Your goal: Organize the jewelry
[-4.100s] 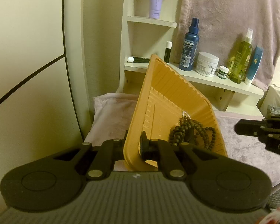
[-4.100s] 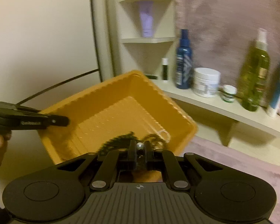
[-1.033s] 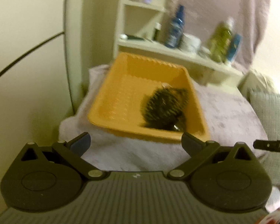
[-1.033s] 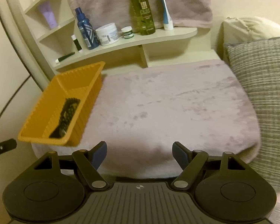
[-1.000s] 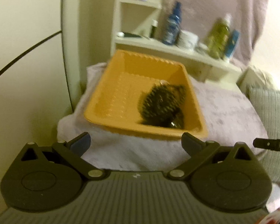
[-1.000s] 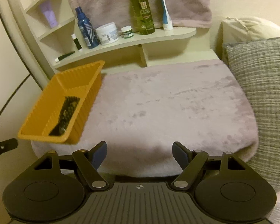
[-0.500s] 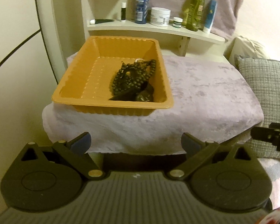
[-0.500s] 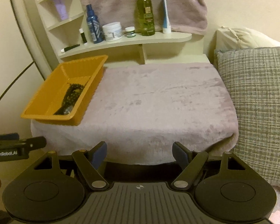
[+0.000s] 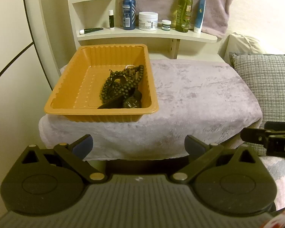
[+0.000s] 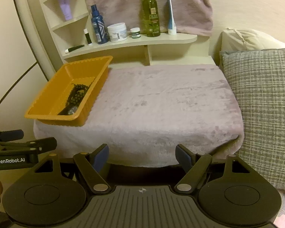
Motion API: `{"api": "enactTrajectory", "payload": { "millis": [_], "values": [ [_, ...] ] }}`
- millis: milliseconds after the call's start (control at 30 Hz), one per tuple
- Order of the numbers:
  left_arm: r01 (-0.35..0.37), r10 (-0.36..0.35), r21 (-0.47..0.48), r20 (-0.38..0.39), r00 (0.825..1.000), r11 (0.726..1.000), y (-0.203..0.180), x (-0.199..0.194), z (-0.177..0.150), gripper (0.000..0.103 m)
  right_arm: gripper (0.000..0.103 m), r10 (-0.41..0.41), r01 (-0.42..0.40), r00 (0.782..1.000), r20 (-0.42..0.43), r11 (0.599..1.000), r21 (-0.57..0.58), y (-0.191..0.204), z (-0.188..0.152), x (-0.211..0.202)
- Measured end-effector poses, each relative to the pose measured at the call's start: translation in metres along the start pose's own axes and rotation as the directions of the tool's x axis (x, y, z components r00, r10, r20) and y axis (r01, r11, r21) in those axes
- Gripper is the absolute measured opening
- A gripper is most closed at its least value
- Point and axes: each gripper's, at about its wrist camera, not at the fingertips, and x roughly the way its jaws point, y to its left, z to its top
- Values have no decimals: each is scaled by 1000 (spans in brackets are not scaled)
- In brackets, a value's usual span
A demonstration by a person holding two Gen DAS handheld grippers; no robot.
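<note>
Ahead of my left gripper (image 9: 138, 144), matt black plastic, sits a glossy ribbed orange plastic tray (image 9: 74, 87) holding dull, wood-like beads (image 9: 121, 83). It rests on a plush, velvety mauve blanket (image 9: 199, 98); right, a coarse woven pillow (image 9: 266, 76).

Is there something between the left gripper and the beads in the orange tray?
Nothing visible. The left gripper is open, short of the cloth's edge; the beads lie uncovered in the orange tray.

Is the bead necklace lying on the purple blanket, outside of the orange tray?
No, the bead necklace lies inside the orange tray, near its right wall, and the purple blanket beside the tray is bare.
</note>
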Motion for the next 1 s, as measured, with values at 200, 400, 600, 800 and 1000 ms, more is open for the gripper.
{"api": "enactTrajectory", "payload": {
  "millis": [200, 400, 600, 800, 1000],
  "values": [
    [2, -2, -3, 3, 1000, 1000, 0, 0, 0, 102, 77, -3, 3, 1000, -2, 1000, -4, 1, 0, 0],
    [4, -4, -8, 5, 1000, 1000, 1, 0, 0, 102, 77, 1, -1, 1000, -4, 1000, -9, -1, 0, 0],
    [7, -7, -10, 9, 1000, 1000, 1, 0, 0, 102, 77, 4, -4, 1000, -4, 1000, -17, 0, 1, 1],
    [9, -9, -14, 13, 1000, 1000, 1, -1, -1, 102, 77, 4, -4, 1000, -5, 1000, -17, 0, 1, 1],
    [11, -11, -12, 15, 1000, 1000, 1, -1, -1, 102, 77, 4, -4, 1000, -4, 1000, -16, 1, 0, 1]
  ]
}}
